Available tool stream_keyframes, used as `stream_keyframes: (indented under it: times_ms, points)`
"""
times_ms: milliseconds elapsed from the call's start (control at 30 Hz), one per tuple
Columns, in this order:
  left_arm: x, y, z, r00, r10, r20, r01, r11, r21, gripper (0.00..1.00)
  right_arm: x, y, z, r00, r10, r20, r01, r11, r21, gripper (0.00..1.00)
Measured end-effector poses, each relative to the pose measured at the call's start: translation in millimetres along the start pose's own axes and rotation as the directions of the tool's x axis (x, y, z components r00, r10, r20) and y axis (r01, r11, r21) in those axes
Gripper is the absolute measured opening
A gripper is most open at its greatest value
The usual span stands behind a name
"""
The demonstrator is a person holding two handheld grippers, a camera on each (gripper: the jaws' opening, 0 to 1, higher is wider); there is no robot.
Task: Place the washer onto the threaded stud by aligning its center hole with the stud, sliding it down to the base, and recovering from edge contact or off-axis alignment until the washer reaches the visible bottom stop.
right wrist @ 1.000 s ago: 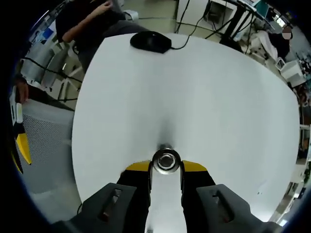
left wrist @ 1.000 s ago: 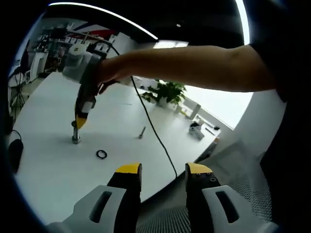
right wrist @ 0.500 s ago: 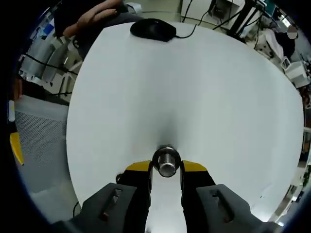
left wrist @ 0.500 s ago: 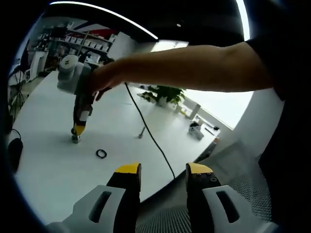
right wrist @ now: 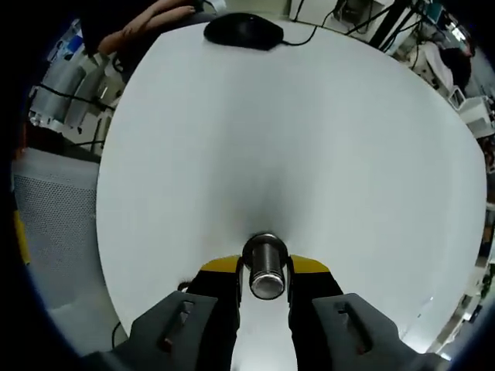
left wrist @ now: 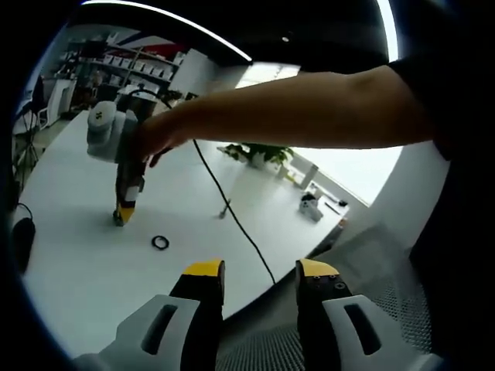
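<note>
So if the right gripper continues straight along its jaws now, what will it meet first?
Most likely the white table: the right gripper points down at it, with the stud standing between its jaws. How far off the table is stays unclear.

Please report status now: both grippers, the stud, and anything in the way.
Right gripper down at the stud, jaws on both sides of it. Left gripper open, off the table edge. Black ring lies loose beside the stud; washer itself not discernible.

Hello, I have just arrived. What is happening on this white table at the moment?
A person is working with two handheld grippers. The right gripper is lowered over the upright threaded stud on the white table, its jaws on either side of the stud. The left gripper is open and empty, off the table's edge. A small black ring lies loose on the table nearby.
</note>
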State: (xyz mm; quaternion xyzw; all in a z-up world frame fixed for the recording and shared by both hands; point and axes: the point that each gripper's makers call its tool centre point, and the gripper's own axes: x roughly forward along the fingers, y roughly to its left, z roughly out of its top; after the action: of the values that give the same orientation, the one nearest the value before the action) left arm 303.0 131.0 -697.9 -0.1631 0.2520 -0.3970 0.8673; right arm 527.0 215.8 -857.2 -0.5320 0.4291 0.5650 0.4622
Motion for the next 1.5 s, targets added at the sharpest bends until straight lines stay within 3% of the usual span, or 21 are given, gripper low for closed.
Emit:
stream_keyframes:
  times_ms: [167, 300, 500, 867, 933, 1100, 1500]
  points:
    - [-1.5, 0.1, 4.2, 1.0, 0.003, 0.026, -0.003, 1.0, 0.006, 0.35, 0.2, -0.2, -1.7, 1.0, 0.015, 0.018, -0.014, 1.0, -0.024, 0.24]
    - [-0.3, -0.9, 0.6, 1.0, -0.003, 0.003, 0.003, 1.0, 0.006, 0.36, -3.6, -0.3, -9.8, 1.0, 0.01, 0.018, -0.01, 1.0, 0.0, 0.34]
    - [0.6, -2.1, -0.3, 1.0, -0.01, -0.003, 0.01, 1.0, 0.007, 0.36, -12.2, 6.7, -24.7, 0.999, 0.011, 0.044, -0.012, 0.999, 0.036, 0.34]
    - [0.3, -2.9, -1.0, 1.0, -0.013, -0.004, 0.013, 1.0, 0.002, 0.36, -14.5, 42.2, -41.0, 0.996, 0.037, 0.077, -0.039, 0.999, 0.025, 0.34]
    - [0.2, -2.9, -1.0, 1.0, -0.013, -0.003, 0.013, 1.0, 0.001, 0.36, -12.9, 50.9, -38.8, 0.993, 0.055, 0.106, -0.056, 0.998, 0.002, 0.35]
    - [0.1, -2.4, -0.8, 1.0, -0.011, -0.001, 0.011, 1.0, -0.002, 0.36, -5.3, 68.8, -48.3, 0.995, 0.063, 0.083, -0.062, 0.998, -0.017, 0.35]
    - [0.0, -2.3, -2.1, 1.0, -0.01, -0.006, 0.01, 1.0, -0.004, 0.36, 6.8, 80.4, -52.0, 0.994, 0.063, 0.093, -0.063, 0.998, 0.0, 0.35]
